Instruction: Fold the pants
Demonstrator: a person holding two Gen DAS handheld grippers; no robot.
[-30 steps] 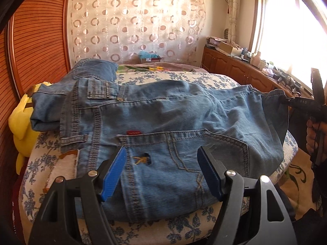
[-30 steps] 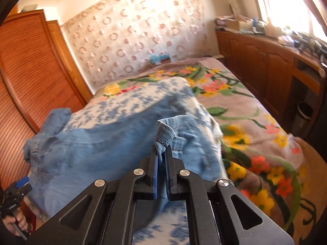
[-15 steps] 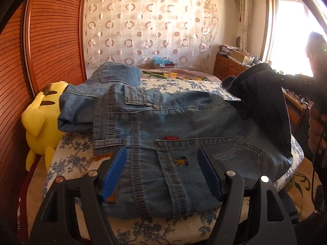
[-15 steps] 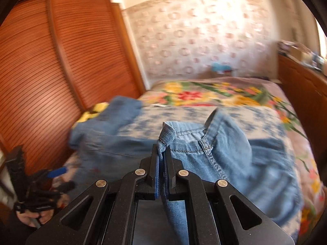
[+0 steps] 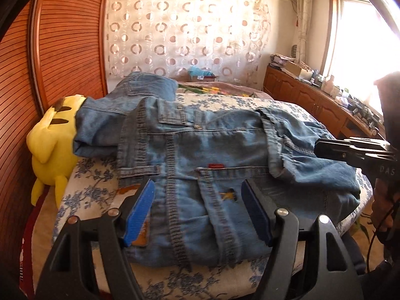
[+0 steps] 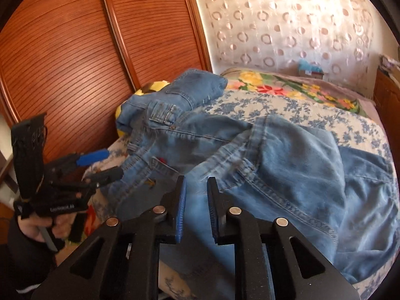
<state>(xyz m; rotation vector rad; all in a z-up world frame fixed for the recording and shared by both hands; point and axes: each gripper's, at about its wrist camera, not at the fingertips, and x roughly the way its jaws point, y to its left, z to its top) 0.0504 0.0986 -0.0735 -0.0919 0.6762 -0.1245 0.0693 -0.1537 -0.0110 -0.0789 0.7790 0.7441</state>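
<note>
The pants [image 5: 200, 165] are mid-blue denim with raised double stitching, a patch pocket, a small red tab and a frayed tear below the pocket. They lie spread across the near end of the bed [image 5: 225, 285], waistband toward the bed's left edge. One leg is folded back over the seat, its hem forming a creased, thick flap near the bed's right edge. A second bundle of denim [image 5: 140, 95] lies at the far left corner; whether it belongs to the same garment cannot be determined.

The left hand-held gripper [image 5: 197, 212] hovers over the near edge of the bed with its ribbed blue pads wide apart, holding nothing; the pocket area lies beyond and between its fingers. The right hand-held gripper [image 6: 196, 210] has its jaws opening, with a narrow gap and no cloth pinched; the folded leg lies just ahead of it.

The bed carries a blue floral cover. A soft yellow plush toy [image 5: 52, 147] sits against the left edge, beside a slatted wooden wardrobe [image 5: 70, 40].
</note>
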